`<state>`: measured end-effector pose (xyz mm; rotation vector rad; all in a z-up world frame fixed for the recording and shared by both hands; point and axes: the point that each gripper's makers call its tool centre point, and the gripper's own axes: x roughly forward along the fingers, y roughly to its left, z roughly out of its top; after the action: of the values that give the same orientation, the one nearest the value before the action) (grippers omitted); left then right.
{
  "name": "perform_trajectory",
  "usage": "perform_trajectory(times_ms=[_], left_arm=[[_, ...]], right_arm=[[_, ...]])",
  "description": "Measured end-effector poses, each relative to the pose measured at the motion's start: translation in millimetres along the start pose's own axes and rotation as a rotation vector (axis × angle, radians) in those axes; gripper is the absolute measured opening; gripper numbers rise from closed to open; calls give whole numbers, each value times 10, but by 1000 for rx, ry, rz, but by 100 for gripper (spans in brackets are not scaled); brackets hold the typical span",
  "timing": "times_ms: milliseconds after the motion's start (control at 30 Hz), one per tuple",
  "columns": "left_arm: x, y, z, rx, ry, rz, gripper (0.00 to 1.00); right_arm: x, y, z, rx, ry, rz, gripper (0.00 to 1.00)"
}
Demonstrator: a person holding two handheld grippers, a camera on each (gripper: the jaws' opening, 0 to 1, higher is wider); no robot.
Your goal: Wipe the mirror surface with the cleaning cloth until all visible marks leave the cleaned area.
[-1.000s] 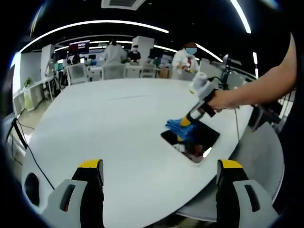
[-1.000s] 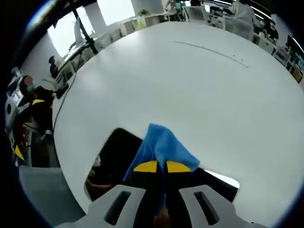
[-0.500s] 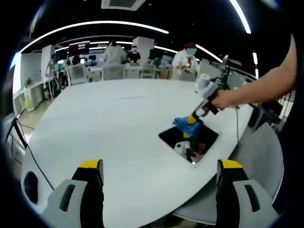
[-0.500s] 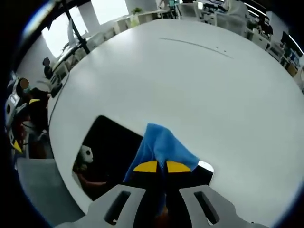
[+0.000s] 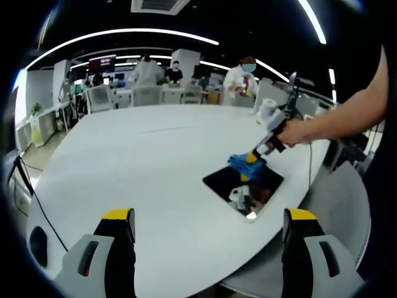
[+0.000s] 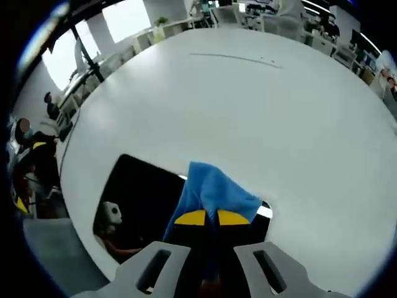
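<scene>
Right tongs [image 6: 206, 218]: I grip the blue cloth [image 6: 214, 189], pressing it on the mirror [image 6: 139, 192].
Mirror: lower centre, on the white worktop [image 6: 248, 112].
Left tongs [image 5: 209, 233]: spread wide, holding nothing.

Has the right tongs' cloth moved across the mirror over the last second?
Yes. In the left gripper view, the cloth went from mid-mirror to its far corner.
</scene>
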<state>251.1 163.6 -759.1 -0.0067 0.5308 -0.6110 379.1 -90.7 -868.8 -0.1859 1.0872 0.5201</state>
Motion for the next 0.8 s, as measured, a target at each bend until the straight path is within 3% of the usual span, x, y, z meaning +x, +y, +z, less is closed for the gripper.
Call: perform_trajectory(times_ms=[367, 800], left_arm=[[163, -99, 154, 17, -18, -21, 100], [270, -199, 201, 36, -16, -53, 100]], right_arm=[[-224, 351, -502, -21, -21, 3, 0], [-396, 586, -870, 38, 14, 72, 0]])
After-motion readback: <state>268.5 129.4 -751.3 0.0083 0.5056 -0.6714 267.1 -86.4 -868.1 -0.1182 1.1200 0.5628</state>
